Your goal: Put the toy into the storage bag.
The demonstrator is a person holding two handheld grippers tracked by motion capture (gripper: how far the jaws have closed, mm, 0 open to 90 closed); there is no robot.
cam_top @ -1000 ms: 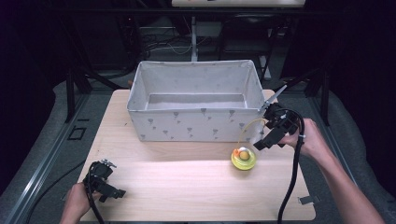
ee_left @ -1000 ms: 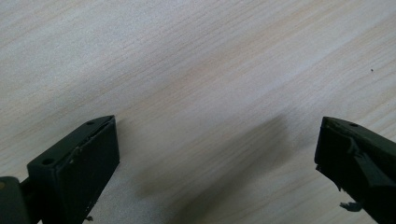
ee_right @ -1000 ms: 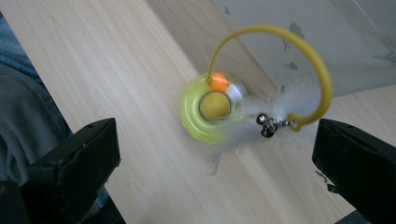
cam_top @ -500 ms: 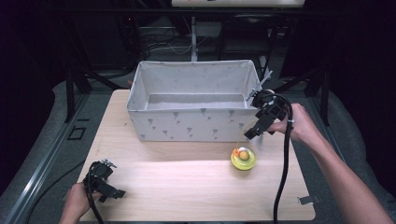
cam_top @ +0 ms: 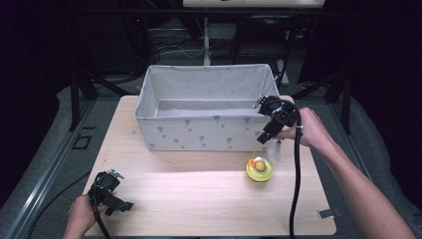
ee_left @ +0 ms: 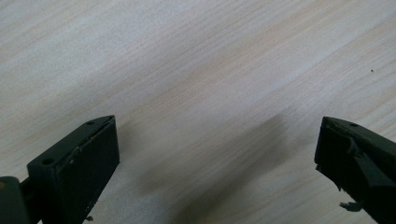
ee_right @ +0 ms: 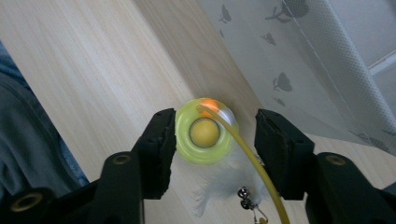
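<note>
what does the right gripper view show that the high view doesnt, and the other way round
Right gripper view alone: a white feather and small bell hang beside the yellow wand, which curves up from the yellow ring toy framed between the open jaws.

High view alone: the grey fabric bin as a whole, the left gripper resting open at the table's near left, and both forearms.

Shared: the ring toy, the bin's printed wall, the wooden tabletop, the right gripper.

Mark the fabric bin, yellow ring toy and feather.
fabric bin [cam_top: 199, 133], high view, front wall.
yellow ring toy [ee_right: 187, 147], right gripper view, lower left of the ring.
feather [ee_right: 219, 184], right gripper view, white fluff below the ring.
</note>
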